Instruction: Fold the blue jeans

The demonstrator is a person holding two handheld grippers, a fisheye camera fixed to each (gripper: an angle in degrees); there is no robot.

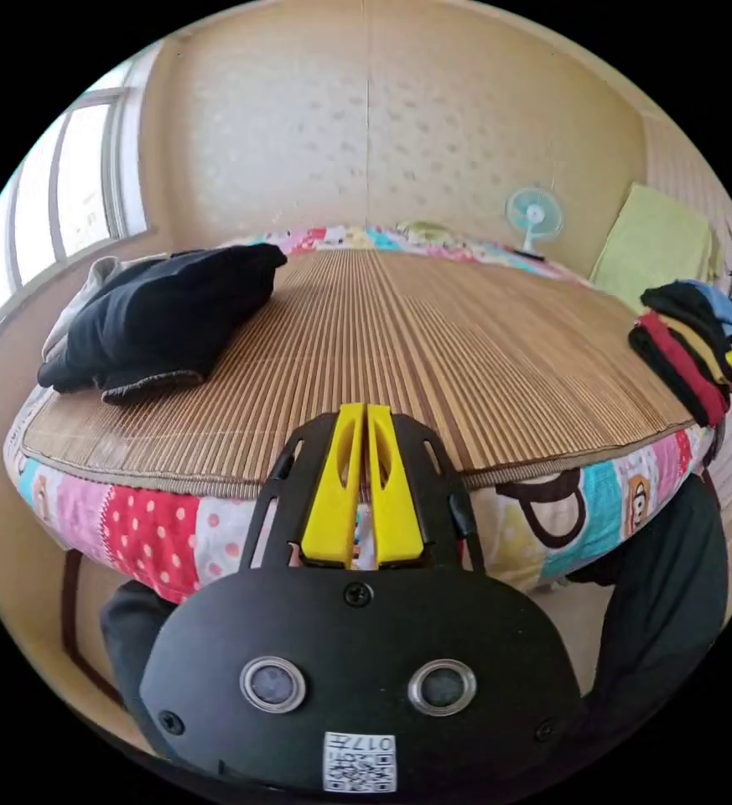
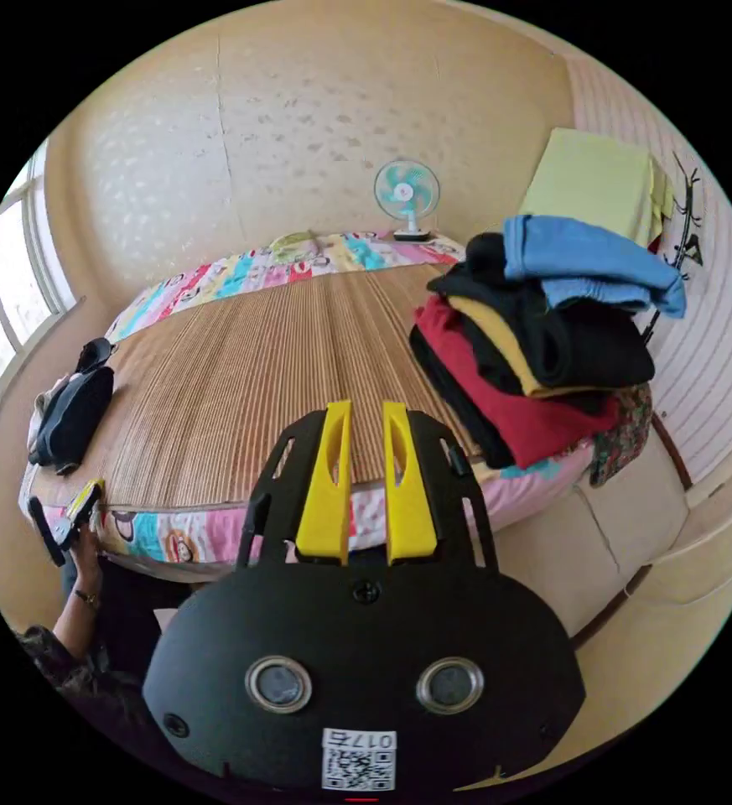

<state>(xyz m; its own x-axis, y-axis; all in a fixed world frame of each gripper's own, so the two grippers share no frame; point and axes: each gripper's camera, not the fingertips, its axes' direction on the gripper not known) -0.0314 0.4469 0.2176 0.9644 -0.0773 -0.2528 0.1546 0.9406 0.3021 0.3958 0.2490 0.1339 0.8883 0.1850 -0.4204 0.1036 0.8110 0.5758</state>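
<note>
Yellow fingers [image 1: 364,417] of the left gripper [image 1: 364,411] sit pressed together, holding nothing, over the near edge of the bed [image 1: 156,528]. On the right gripper [image 2: 364,411] the fingers [image 2: 334,470] stand slightly spread and empty, above the same edge. A bamboo mat [image 1: 433,352] covers the bed. At its left end lies a folded pile of dark clothes [image 1: 160,319]; at its right end rests a stack of folded clothes [image 2: 542,352] with a blue garment [image 2: 588,264] on top. Whether either holds the blue jeans I cannot tell. A small fan [image 2: 406,197] stands at the far end. The right gripper view also catches the left gripper in a hand [image 2: 85,545] by the bed's edge.
</note>
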